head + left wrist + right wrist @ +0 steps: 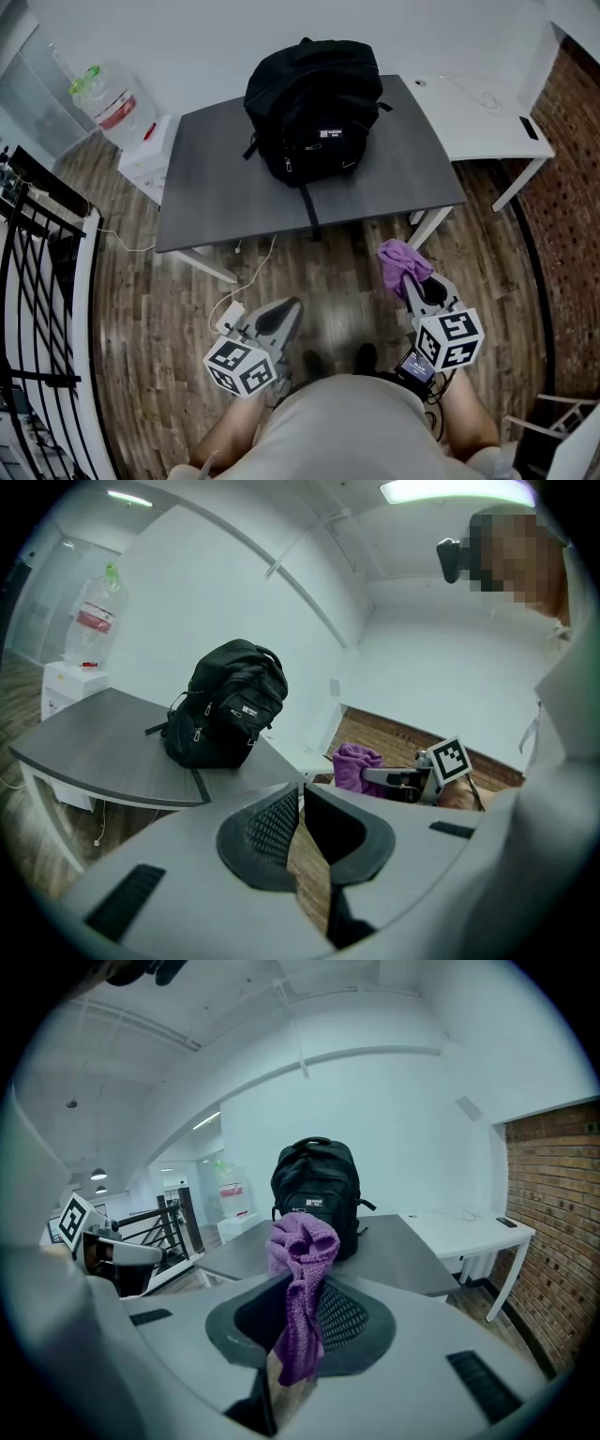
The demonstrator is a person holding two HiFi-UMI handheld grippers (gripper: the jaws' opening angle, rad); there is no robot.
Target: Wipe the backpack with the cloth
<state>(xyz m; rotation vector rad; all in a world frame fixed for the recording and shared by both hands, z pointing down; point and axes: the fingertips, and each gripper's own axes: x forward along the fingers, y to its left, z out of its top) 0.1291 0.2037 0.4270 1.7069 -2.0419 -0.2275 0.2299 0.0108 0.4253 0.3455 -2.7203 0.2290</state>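
A black backpack [314, 103] [225, 705] [316, 1190] stands upright at the far side of a grey table [216, 187] [84, 742] [398, 1251]. My right gripper [413, 283] [302, 1283] is shut on a purple cloth [401, 261] [300, 1269], which bunches above the jaws and hangs down between them. It hovers over the wooden floor, short of the table's near right corner. My left gripper [289, 307] [300, 797] is also short of the table, lower left of the backpack, jaws shut with nothing between them. The cloth [356, 766] shows in the left gripper view too.
A white desk [478, 112] adjoins the table's right side, with a brick wall [572, 197] beyond. A water bottle [108, 98] sits on a white cabinet [150, 155] at the left. Black railing [37, 281] runs along the left. A power strip [228, 314] lies on the floor.
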